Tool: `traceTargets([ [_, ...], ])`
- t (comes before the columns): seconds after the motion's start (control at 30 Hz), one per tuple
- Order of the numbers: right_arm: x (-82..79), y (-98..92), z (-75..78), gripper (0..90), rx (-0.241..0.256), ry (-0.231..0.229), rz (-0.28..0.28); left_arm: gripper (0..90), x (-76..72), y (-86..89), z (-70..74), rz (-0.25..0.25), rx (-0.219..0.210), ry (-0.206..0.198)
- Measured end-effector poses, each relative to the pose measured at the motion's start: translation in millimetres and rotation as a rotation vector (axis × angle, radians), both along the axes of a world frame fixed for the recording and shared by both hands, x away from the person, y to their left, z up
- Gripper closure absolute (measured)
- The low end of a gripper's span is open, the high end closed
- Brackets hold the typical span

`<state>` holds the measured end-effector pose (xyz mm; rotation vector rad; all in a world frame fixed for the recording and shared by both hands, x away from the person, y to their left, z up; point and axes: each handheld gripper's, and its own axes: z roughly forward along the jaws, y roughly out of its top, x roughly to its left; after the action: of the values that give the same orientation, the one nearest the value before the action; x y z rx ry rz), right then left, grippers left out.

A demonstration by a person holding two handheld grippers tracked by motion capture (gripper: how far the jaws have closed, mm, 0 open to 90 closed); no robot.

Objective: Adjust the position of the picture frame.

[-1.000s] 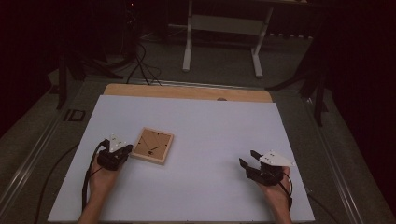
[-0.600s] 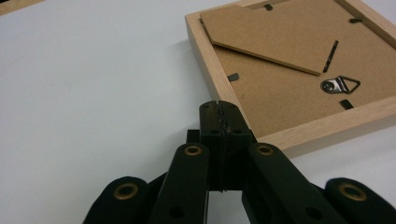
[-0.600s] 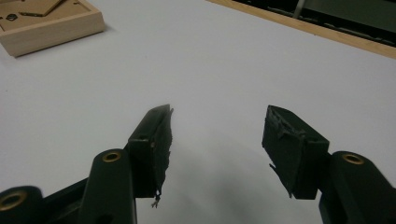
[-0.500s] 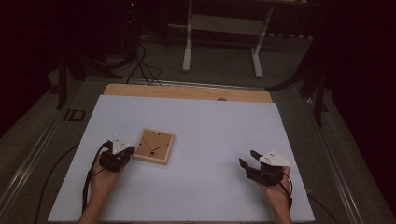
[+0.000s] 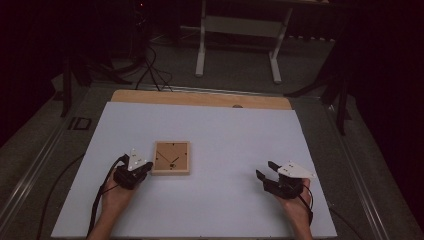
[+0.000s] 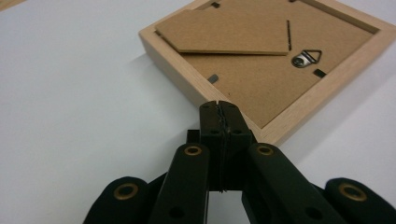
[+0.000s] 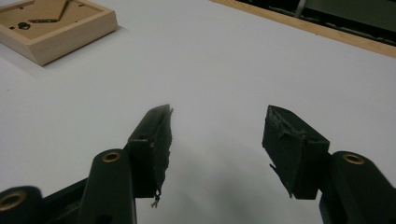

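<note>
Closed jaws of the left gripper [image 6: 218, 112] touch the picture frame's [image 6: 261, 70] rim.

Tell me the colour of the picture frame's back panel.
Brown cardboard back panel, best in the left gripper view.

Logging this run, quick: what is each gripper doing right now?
Left gripper: closed, holding nothing, its tips at the edge of the picture frame.
Right gripper: open, empty.

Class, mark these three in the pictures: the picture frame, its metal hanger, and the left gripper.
picture frame [image 5: 171, 171], high view, near wooden edge
metal hanger [image 6: 306, 58], left gripper view, on the hanger's plate
left gripper [image 6: 218, 108], left gripper view, tips of the closed jaws
</note>
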<state>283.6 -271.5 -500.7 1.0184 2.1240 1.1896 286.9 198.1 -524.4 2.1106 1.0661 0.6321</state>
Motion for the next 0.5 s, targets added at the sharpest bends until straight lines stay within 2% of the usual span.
traceTargets([
  [0.3, 0.3, 0.5, -0.3, 41.9, -0.004, 0.002, 0.0, 89.5, -4.0, -10.2, 0.4, -0.054, -0.005, 0.007],
  [0.5, 0.5, 0.3, -0.4, 41.9, -0.006, 0.002, 0.001, 89.5, -8.9, -24.3, 1.2, -0.104, 0.005, 0.011],
])
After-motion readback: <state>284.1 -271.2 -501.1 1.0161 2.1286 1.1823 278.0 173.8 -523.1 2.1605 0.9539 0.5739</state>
